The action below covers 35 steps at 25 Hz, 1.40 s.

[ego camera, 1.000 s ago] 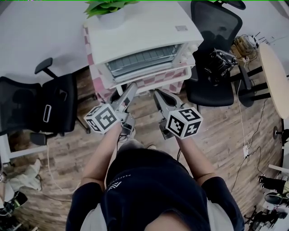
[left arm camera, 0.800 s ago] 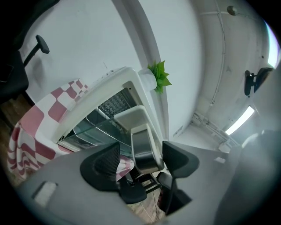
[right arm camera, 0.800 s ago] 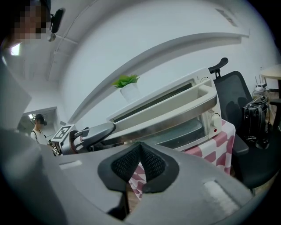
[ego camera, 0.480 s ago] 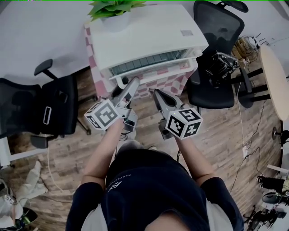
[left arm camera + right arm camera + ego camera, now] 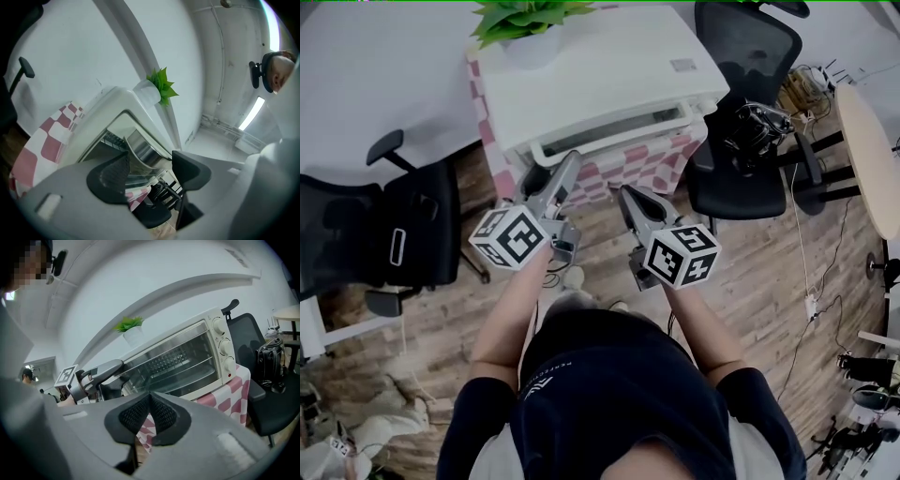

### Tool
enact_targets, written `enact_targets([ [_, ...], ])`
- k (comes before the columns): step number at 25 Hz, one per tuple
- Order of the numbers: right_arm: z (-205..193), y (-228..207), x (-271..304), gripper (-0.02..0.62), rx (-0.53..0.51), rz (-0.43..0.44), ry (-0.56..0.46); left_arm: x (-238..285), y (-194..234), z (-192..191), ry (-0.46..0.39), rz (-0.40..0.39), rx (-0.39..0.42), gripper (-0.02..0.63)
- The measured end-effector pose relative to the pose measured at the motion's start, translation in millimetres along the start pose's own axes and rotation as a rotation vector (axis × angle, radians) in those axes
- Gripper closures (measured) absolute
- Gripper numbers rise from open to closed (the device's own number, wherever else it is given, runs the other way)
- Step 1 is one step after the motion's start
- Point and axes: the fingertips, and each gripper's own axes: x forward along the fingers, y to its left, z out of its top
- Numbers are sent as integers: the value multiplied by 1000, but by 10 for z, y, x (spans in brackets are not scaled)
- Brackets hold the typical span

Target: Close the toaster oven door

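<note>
A white toaster oven (image 5: pixel 600 75) stands on a pink-checked cloth (image 5: pixel 647 164). Its glass door (image 5: pixel 178 357) is tilted up almost against the front, leaving a narrow gap at the top. My left gripper (image 5: pixel 572 164) reaches up to the door's left end, at the handle (image 5: pixel 614 150). In the left gripper view its jaws (image 5: pixel 150 168) stand apart and are closing. The handle bar (image 5: pixel 138 152) shows in the gap, and neither pad presses on it. My right gripper (image 5: pixel 628 197) hangs lower, away from the oven. Its jaws (image 5: pixel 150 413) are shut on nothing.
A potted plant (image 5: pixel 525 23) sits on the oven's top at the back left. One black office chair (image 5: pixel 384 234) stands at the left. Another (image 5: pixel 741 141), on the right, carries a dark bag. A round table (image 5: pixel 872 159) is at the far right, on the wooden floor (image 5: pixel 750 291).
The oven door has swung up from half open to almost closed. My left gripper has risen with it toward the oven front. The right gripper has stayed in place.
</note>
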Motion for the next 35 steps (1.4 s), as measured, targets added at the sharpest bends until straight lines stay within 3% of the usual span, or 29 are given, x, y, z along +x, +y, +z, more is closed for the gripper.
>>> enact_targets([
  [6, -11, -33, -51, 592, 5, -15, -7, -21, 3, -2, 7, -7, -4, 324],
  [12, -49, -46, -162, 592, 8, -23, -16, -123, -30, -179, 69, 3, -1, 345],
  [20, -96, -73, -348, 592, 2, -34, -24, -333, -133, -410, 116, 20, 28, 442],
  [28, -125, -92, -494, 592, -15, -55, -34, -498, -283, -426, 119, 46, 172, 556],
  [35, -176, -103, -602, 594, -15, -73, -45, -641, -280, -544, 169, 102, 286, 598],
])
